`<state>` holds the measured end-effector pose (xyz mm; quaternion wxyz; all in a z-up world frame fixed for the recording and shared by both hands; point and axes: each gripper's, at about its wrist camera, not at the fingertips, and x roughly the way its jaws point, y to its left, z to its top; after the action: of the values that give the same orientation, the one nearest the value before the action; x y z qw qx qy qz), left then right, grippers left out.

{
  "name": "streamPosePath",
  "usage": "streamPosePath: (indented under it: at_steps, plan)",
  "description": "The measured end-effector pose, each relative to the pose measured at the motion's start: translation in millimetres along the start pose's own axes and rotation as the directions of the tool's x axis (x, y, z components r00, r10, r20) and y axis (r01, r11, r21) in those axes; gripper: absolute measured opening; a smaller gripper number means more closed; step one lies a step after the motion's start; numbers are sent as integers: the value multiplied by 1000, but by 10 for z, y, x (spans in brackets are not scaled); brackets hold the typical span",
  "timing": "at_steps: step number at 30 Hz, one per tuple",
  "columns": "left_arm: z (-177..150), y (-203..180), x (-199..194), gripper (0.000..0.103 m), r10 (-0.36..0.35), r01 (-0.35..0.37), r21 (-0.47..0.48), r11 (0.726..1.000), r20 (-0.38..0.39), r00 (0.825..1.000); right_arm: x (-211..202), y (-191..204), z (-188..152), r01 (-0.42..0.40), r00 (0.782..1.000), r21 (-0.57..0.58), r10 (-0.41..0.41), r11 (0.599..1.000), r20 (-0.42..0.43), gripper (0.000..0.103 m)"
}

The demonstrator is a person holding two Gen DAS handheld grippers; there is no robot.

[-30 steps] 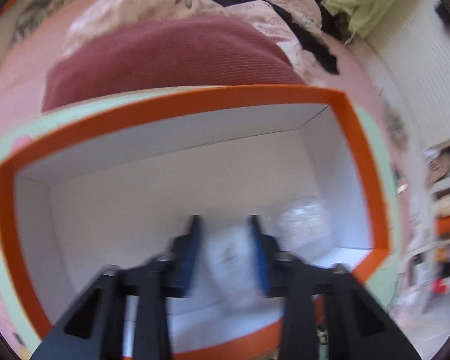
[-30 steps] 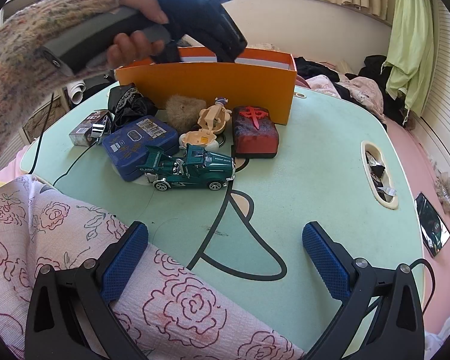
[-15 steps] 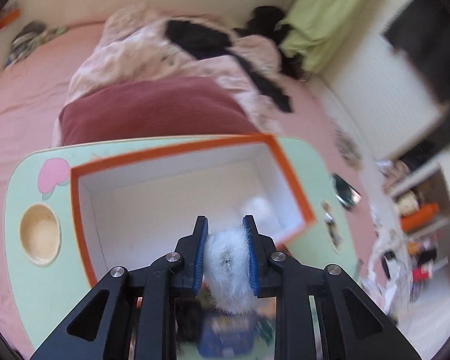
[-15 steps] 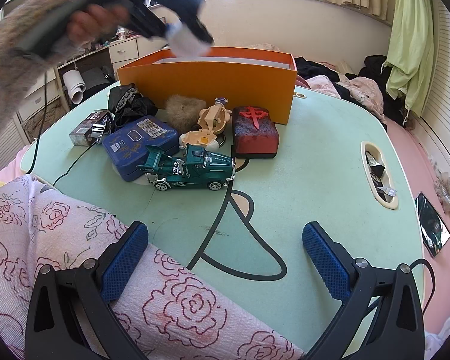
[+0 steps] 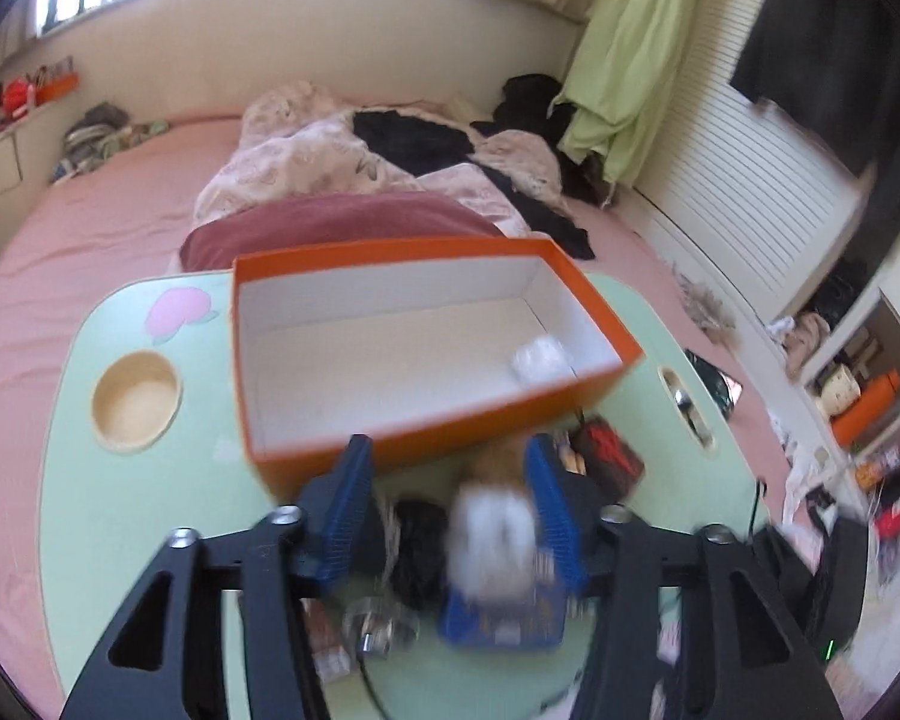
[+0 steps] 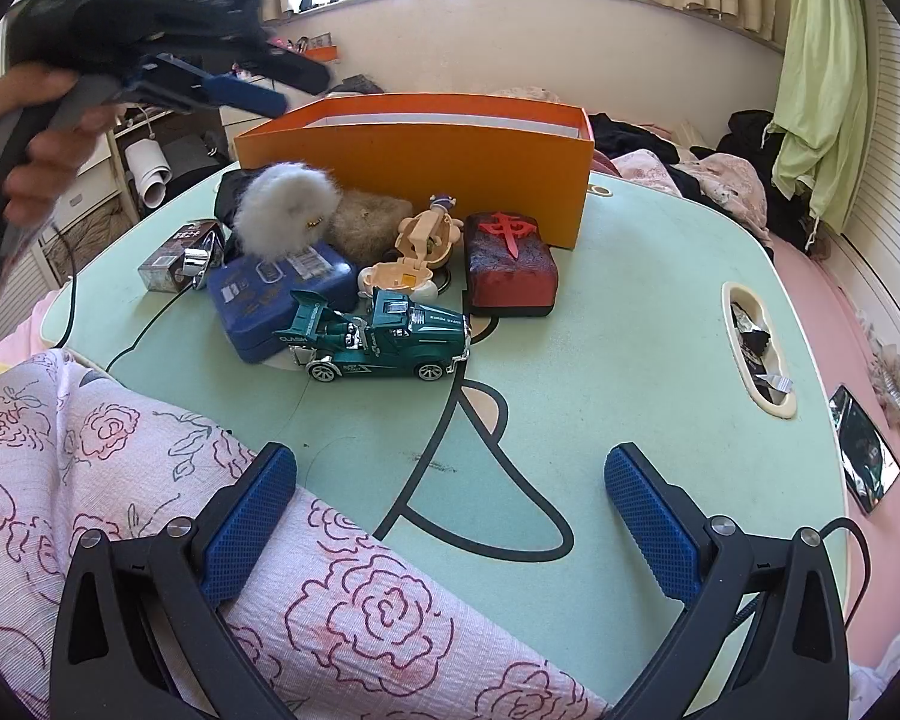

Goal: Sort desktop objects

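A bed with a pink sheet (image 5: 90,228) fills the far room, heaped with a pale quilt and dark clothes; a green garment (image 6: 810,120) hangs at the right beside a slatted white wall. Nearer lies the mint-green worktop (image 6: 630,324), printed with a black curved line. An orange box (image 6: 414,150) with a white interior stands at its far edge.

In front of the box, a cluster: a blue tin (image 6: 270,300), a red-and-black case (image 6: 510,264), a teal toy truck (image 6: 384,336), a brown fur ball (image 6: 366,216), a beige figure (image 6: 420,246), and a small silver-ended packet (image 6: 180,258).

The left gripper (image 5: 444,498) is opening, its jaws apart; the white fur ball (image 5: 492,534), blurred, sits between them against the right pad. The right gripper (image 6: 450,516) hangs over a rose-print cloth (image 6: 150,480) at the near edge, jaws spread wide on nothing.

The left wrist view alone shows the box interior, with a small clear white item (image 5: 540,360) in its right corner, and a round wooden recess (image 5: 137,399) at the worktop's left. The right wrist view alone shows the white fur ball free of the raised left gripper, over the blue tin, and a hand (image 6: 36,138) on that gripper's handle.
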<state>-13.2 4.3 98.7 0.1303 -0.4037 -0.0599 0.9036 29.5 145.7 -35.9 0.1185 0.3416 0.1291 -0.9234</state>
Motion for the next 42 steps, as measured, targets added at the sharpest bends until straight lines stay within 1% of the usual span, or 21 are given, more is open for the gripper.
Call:
streamPosePath:
  at_steps: [1, 4, 6, 7, 8, 9, 11, 13, 14, 15, 16, 23, 42]
  plan:
    - [-101, -11, -69, 75, 16, -16, 15, 1000, 10, 1000, 0, 0, 1, 0, 1000, 0, 0, 1000, 0, 103]
    - [-496, -20, -289, 90, 104, -108, 64, 992, 62, 993, 1, -1, 2, -1, 1000, 0, 1, 1000, 0, 103]
    - [-712, -8, -329, 92, 149, -157, 109, 982, 78, 986, 1, -1, 0, -1, 1000, 0, 1, 1000, 0, 103]
    - [-823, 6, -311, 92, 178, -186, 137, 973, 70, 982, 1, -1, 1, -1, 1000, 0, 1, 1000, 0, 103]
    - [-888, 32, -284, 92, 195, -201, 145, 969, 55, 979, 1, -2, 3, -2, 1000, 0, 2, 1000, 0, 103]
    - [-948, 73, -235, 92, 205, -207, 136, 969, 29, 978, 1, -2, 2, -2, 1000, -1, 2, 1000, 0, 103]
    - [-1016, 141, -127, 92, 192, -189, 97, 977, -16, 981, 1, -1, 2, -2, 1000, -1, 2, 1000, -1, 103]
    - [-1067, 174, 32, 92, 208, -204, 89, 975, -47, 977, 2, -4, 0, -2, 1000, -1, 2, 1000, -1, 103]
    - [-1094, 166, 123, 97, 230, -223, 103, 969, -69, 971, 2, -8, 0, -2, 1000, -1, 2, 1000, -1, 103]
    - [-1103, 132, 139, 103, 241, -235, 123, 964, -35, 970, 2, -9, 1, -3, 1000, -1, 3, 1000, 0, 103]
    - [-1095, 131, 139, 103, 219, -214, 120, 969, -31, 975, 4, -6, 1, -2, 1000, -2, 2, 1000, -1, 103]
    - [-1080, 138, 63, 103, 223, -222, 105, 969, 6, 975, 5, 6, -2, -2, 1000, -2, 2, 1000, -3, 103]
    - [-1118, 142, 83, 103, 223, -223, 103, 969, 7, 975, 3, 7, -3, -8, 1000, -3, 8, 1000, -6, 103]
